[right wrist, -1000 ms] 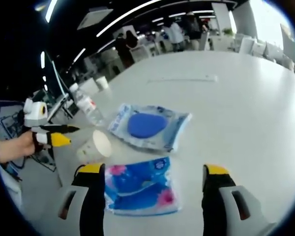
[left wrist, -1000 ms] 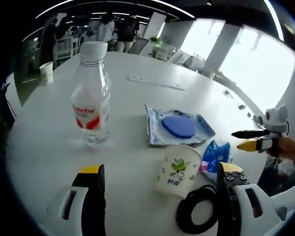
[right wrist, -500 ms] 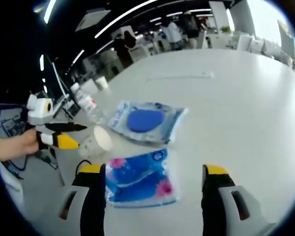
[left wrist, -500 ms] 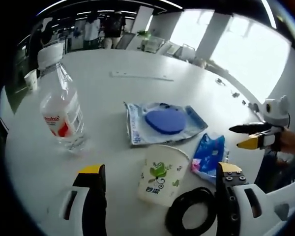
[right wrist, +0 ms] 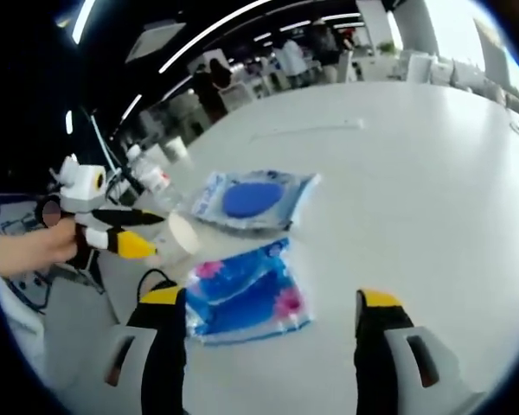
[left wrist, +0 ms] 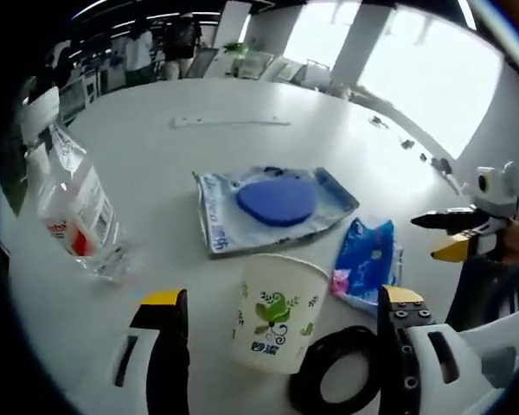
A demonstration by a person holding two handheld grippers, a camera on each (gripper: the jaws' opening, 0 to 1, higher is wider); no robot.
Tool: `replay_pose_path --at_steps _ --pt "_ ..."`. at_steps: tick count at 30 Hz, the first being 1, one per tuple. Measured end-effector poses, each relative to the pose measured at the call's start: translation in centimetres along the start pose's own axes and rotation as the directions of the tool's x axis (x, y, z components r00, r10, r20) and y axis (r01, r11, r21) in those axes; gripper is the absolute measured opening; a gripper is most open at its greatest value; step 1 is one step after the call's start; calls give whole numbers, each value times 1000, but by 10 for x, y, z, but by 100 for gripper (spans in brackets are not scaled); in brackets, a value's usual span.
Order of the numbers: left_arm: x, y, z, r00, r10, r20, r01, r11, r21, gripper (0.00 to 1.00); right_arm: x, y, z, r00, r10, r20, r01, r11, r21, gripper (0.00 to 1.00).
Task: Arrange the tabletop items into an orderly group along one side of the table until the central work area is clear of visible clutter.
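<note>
- Closer now, the left gripper [left wrist: 277, 346] spreads empty jaws around one white leaf-printed paper cup [left wrist: 274, 314].
- One clear plastic bottle [left wrist: 72, 216], red label unreadable.
- Right gripper [right wrist: 264, 346] released, unladen, over one blue floral packet [right wrist: 242, 294].

In the left gripper view, the paper cup [left wrist: 275, 322] stands on the table [left wrist: 242, 95], a bottle [left wrist: 73, 216] well to its left. Beyond the cup lies a sealed pouch [left wrist: 272, 205], a tissue pack [left wrist: 368, 268] to its right, a tape roll [left wrist: 337, 385] touching its near side.

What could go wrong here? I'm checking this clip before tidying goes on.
The left gripper is open around the light paper cup, which could tip or crush if squeezed hard. The tape roll lies right beside the cup and might get dragged. The water bottle could topple if bumped.
</note>
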State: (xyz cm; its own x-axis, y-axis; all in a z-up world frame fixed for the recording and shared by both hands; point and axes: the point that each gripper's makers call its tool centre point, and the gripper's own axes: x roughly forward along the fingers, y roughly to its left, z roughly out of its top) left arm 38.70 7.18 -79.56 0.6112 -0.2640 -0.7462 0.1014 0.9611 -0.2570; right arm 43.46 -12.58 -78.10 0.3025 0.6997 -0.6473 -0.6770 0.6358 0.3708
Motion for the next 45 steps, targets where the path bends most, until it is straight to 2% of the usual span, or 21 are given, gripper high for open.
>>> replay_pose_path --at_steps 6,9,12,19,22,25,30,35,38,41,44,45 --pt "9 -4 -6 999 -12 -47 13 1000 16 80 -6 -2 -5 1000 -5 7 5 1000 14 78" --pt "10 -6 -6 998 -16 -57 19 998 60 67 -10 -6 -11 1000 -11 -2 11 1000 25 77" --pt "14 -6 -10 997 -25 -78 29 998 55 69 -14 -10 -12 1000 -19 7 18 999 40 77" --pt "15 -4 -13 993 -17 -115 26 996 80 63 -18 -13 -11 999 -28 25 26 998 55 77" --pt "15 -5 -12 992 -17 -122 28 996 90 54 -18 -12 -13 999 -27 27 25 998 60 76" --pt "15 -3 -15 990 -12 -143 29 993 112 40 -17 -10 -17 999 -24 22 23 998 64 76" --pt "14 -3 -16 989 -24 -143 39 994 106 37 -16 -10 -19 1000 -23 18 22 997 70 75" --pt "7 0 -8 997 -22 -77 28 997 77 32 -16 -8 -14 1000 -18 25 17 998 65 75" --pt "2 0 4 1000 -25 8 25 999 46 32 -15 -8 -10 999 -15 31 13 998 59 75" --pt "-4 5 16 995 -12 99 15 1000 -21 32 -14 -5 -3 999 -10 39 8 999 51 75" --pt "-11 9 25 984 -7 177 21 997 -77 32 -10 -2 2 999 -1 41 0 999 40 75" --pt "-13 10 24 985 0 174 12 998 -68 32 -9 1 4 999 3 42 -5 999 36 75"
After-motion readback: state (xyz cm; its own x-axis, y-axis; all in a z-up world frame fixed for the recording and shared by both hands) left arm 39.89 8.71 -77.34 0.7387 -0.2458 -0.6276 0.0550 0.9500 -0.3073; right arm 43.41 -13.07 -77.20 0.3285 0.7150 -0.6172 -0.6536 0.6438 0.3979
